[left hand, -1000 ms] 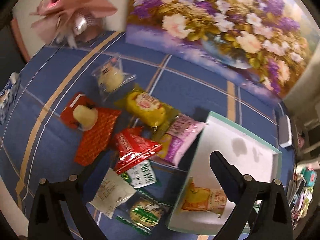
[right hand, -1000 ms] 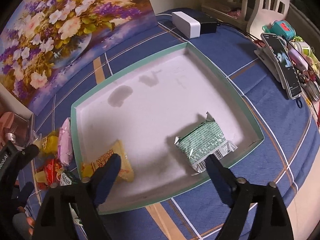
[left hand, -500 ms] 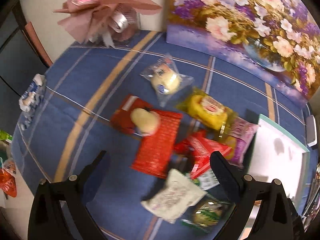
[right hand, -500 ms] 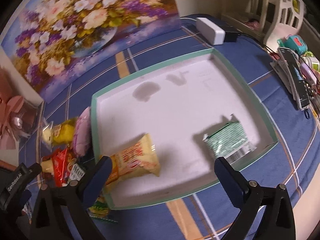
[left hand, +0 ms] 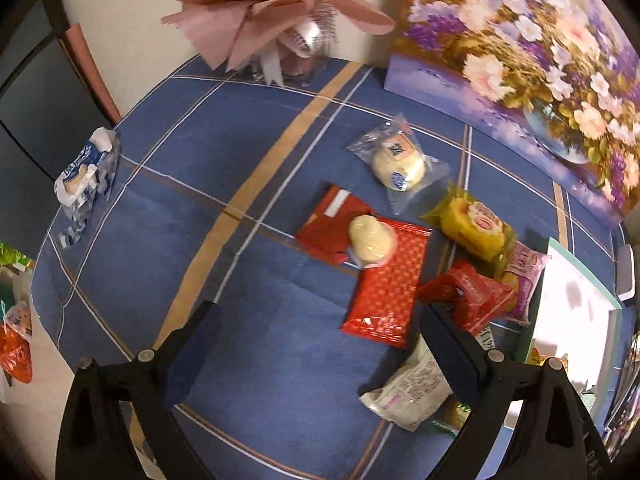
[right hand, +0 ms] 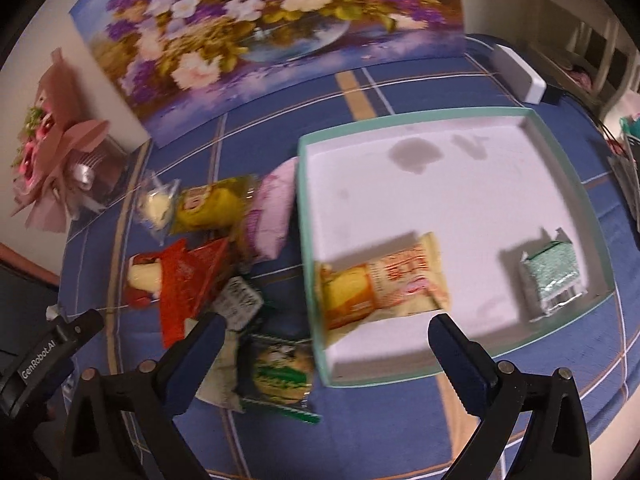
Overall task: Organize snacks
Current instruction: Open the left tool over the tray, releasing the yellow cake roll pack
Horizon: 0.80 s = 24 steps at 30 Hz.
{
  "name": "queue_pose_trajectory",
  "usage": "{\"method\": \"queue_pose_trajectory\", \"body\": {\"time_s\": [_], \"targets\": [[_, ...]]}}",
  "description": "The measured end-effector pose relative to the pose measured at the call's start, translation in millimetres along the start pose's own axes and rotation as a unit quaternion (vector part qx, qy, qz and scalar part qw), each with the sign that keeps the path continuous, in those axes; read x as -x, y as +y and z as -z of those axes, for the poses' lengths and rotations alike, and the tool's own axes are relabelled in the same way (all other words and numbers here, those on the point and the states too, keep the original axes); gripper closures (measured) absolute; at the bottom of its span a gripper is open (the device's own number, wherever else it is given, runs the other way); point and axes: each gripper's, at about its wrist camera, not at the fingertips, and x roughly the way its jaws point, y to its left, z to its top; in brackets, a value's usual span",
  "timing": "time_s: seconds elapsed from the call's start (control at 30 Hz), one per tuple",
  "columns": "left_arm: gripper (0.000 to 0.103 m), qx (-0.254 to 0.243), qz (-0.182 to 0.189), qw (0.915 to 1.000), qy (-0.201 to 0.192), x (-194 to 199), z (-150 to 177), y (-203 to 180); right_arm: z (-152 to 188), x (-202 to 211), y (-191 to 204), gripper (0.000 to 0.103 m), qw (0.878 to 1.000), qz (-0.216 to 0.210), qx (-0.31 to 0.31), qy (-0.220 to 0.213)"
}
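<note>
Several snack packets lie in a heap on the blue cloth left of a white, teal-rimmed tray (right hand: 560, 168). The tray holds a yellow-orange packet (right hand: 380, 284) and a green packet (right hand: 554, 276). In the left wrist view I see a red patterned packet (left hand: 386, 284), a pale bun (left hand: 370, 238) on it, a clear-wrapped bun (left hand: 398, 162), a yellow packet (left hand: 474, 226), a pink packet (left hand: 522, 280) and a white packet (left hand: 412, 392). My left gripper (left hand: 316, 344) is open and empty above the cloth. My right gripper (right hand: 324, 352) is open and empty above the tray's near left corner.
A flower painting (right hand: 264, 36) leans on the wall behind. A pink bouquet (left hand: 276, 12) stands at the back left. A blue-white wrapper (left hand: 86, 172) lies at the cloth's left edge. A white box (right hand: 520, 74) sits beyond the tray.
Both grippers have swung left. The left view now shows more of the bare cloth and less of the tray. The right view now takes in the snack heap.
</note>
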Motion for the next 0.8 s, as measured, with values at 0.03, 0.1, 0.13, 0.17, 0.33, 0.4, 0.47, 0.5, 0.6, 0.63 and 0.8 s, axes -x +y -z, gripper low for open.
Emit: {"method": "queue_pose_trajectory", "body": {"time_s": [0.03, 0.1, 0.13, 0.17, 0.33, 0.4, 0.47, 0.5, 0.6, 0.63, 0.8], "targets": [[0.004, 0.005, 0.000, 1.0000, 0.001, 0.1, -0.3, 5.3, 0.3, -0.1, 2.4, 0.000, 1.000, -0.001, 0.001, 0.001], [0.004, 0.014, 0.009, 0.9999, 0.005, -0.4, -0.6, 12.5, 2.1, -2.3, 9.5, 0.000, 1.000, -0.004, 0.006, 0.006], [0.004, 0.017, 0.012, 0.9998, 0.007, -0.9, -0.7, 14.9, 3.5, -4.0, 14.3, 0.000, 1.000, -0.006, 0.010, 0.009], [0.004, 0.019, 0.016, 0.9996, 0.009, -1.5, -0.7, 17.3, 3.9, -5.5, 16.8, 0.000, 1.000, -0.006, 0.013, 0.011], [0.004, 0.029, 0.033, 0.9986, 0.029, -9.5, 0.6, 21.0, 11.8, -18.5, 26.6, 0.000, 0.999, -0.010, 0.023, 0.041], [0.004, 0.026, 0.038, 0.9979, 0.045, -17.2, 2.5, 16.6, 15.7, -23.4, 27.2, 0.000, 0.998, -0.008, 0.028, 0.052], [0.004, 0.017, 0.042, 0.9971, 0.061, -25.4, 5.4, 10.1, 19.9, -30.1, 27.7, 0.000, 0.997, 0.000, 0.029, 0.066], [0.004, 0.013, 0.045, 0.9966, 0.068, -29.0, 6.7, 6.4, 21.5, -33.1, 27.8, 0.000, 0.997, 0.002, 0.028, 0.072], [0.004, -0.004, 0.052, 0.9947, 0.088, -39.1, 10.9, -4.7, 25.3, -43.6, 23.3, 0.000, 0.995, 0.008, 0.018, 0.094], [0.004, -0.007, 0.054, 0.9941, 0.093, -41.3, 12.7, -7.1, 25.6, -46.0, 23.3, 0.000, 0.995, 0.011, 0.016, 0.098], [0.004, -0.028, 0.073, 0.9900, 0.117, -50.3, 19.6, -24.0, 26.3, -49.7, 21.7, 0.001, 0.994, 0.032, 0.018, 0.100]]}}
